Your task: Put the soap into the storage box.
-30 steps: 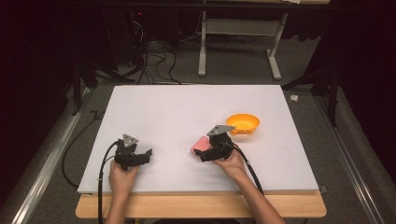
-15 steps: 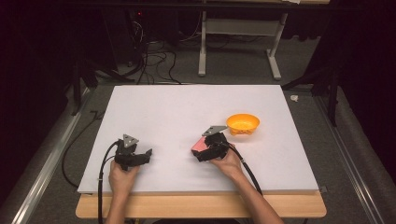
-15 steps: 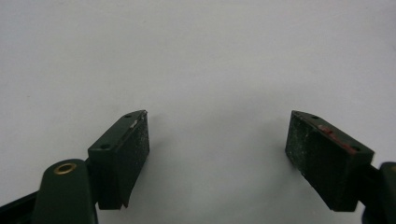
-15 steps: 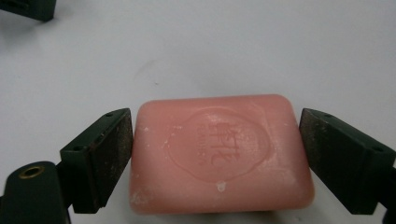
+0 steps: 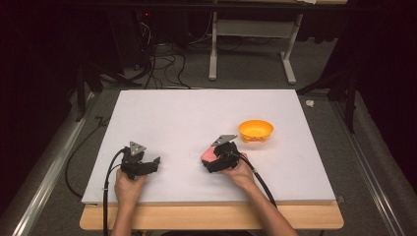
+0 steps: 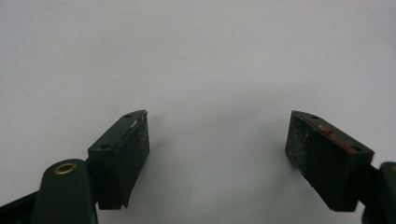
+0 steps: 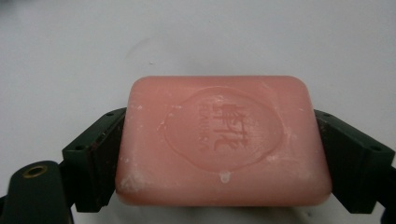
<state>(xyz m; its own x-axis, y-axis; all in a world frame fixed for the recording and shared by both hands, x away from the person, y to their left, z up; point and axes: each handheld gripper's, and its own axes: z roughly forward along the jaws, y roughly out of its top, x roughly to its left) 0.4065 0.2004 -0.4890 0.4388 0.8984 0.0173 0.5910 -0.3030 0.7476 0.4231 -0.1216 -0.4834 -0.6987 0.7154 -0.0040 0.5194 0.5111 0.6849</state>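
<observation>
My left claw rests near the desk's front edge, jaws spread over bare surface. My right claw has just been closing and pinches the pink soap bar by its ends. Beyond sits an orange bowl.

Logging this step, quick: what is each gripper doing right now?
Left gripper: open, nothing between its jaws.
Right gripper: jaws just closing, now pressed on the pink soap bar.
</observation>
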